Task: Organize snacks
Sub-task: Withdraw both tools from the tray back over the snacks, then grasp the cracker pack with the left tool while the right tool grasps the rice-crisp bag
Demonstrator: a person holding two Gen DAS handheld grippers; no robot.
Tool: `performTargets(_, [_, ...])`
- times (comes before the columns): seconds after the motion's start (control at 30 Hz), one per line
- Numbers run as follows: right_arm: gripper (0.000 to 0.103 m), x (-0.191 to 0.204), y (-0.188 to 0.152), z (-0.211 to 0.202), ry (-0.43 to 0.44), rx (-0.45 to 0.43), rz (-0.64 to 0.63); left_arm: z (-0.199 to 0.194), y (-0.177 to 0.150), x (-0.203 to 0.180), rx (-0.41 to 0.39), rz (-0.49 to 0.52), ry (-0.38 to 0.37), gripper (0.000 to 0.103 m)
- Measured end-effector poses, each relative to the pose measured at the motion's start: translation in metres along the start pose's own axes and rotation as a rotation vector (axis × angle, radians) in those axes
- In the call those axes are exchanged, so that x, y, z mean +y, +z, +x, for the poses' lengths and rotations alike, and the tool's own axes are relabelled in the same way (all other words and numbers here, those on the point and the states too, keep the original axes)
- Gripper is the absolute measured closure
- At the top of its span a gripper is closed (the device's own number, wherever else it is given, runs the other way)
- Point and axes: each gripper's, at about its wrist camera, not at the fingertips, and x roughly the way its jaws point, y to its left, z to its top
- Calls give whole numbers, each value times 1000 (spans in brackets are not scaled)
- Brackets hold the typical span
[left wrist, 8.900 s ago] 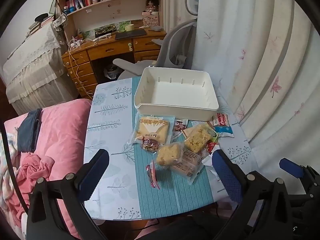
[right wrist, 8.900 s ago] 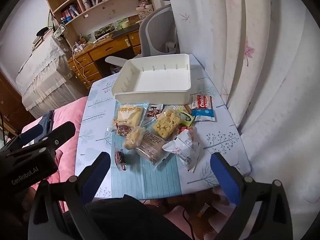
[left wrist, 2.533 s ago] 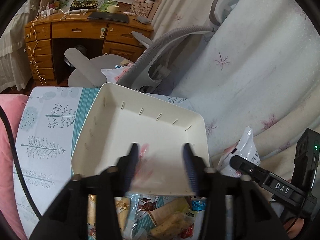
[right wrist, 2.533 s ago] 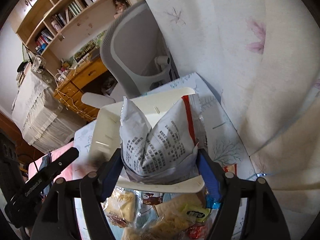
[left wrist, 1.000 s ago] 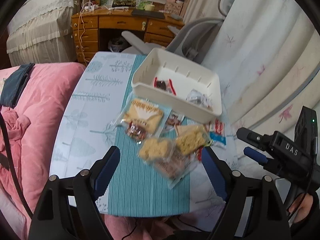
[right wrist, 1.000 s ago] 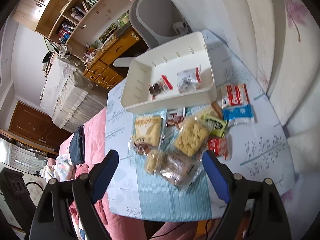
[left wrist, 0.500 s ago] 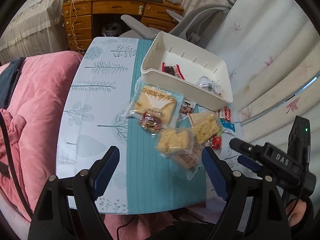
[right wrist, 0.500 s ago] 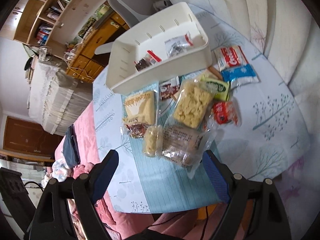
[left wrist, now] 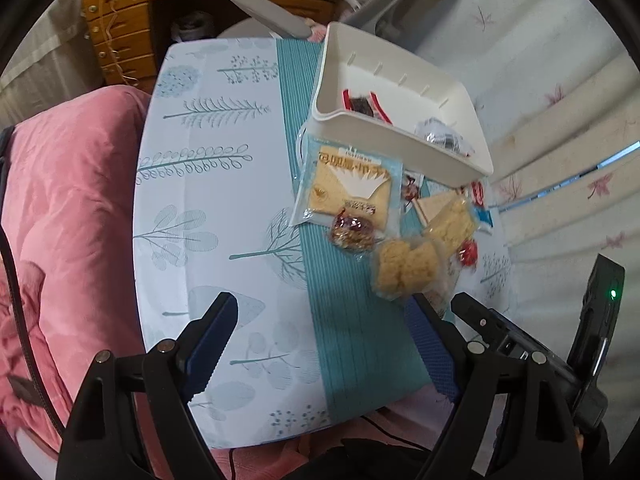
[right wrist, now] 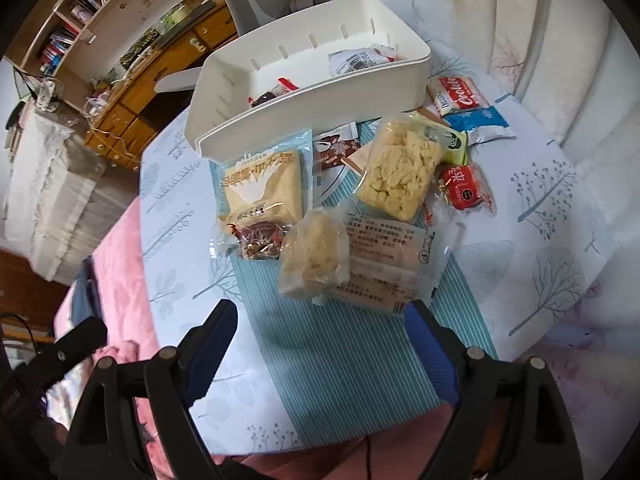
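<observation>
Snacks waiting near the bin [right wrist: 312, 92]
Both grippers, left gripper [left wrist: 320, 344] and right gripper [right wrist: 320, 344], gape empty; take the nearest puffed cake [right wrist: 314, 254] squarely.

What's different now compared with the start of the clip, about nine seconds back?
The white bin, empty then, now holds two packets: a red-and-dark candy wrapper and the grey-white snack bag. Both came off the table and were let go inside. The left gripper and right gripper are open and empty again above the pile. The cake packet, the crisp-rice bars and the cookie pack lie where they did.
</observation>
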Motion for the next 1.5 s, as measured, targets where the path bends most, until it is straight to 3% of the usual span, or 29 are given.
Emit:
performTargets(0.27, [17,14,-23,-5,-112,-92,-17,29,16,5,84,48,-57,18])
performTargets(0.47, [17,20,-32,-4,-124,-112,-77,50,32,-2,123,31,-69,12])
performTargets(0.73, [18,18,-21,21,-110,-98,-127,79,60,-16,183,44,-16,8])
performTargets(1.07, [38,3,3,61,-71,-31,-142,147,110,-29,298,19,80,8])
performTargets(1.2, [47,0,15,71,-17,3,-149,172,124,-34,332,21,105,8])
performTargets(1.3, [60,3,20,74,24,12,-191,192,131,-38,369,26,120,8])
performTargets(1.4, [63,6,23,75,49,24,-228,210,137,-42,403,36,132,8])
performTargets(1.5, [64,0,25,76,85,35,-216,221,141,-46,415,47,145,1])
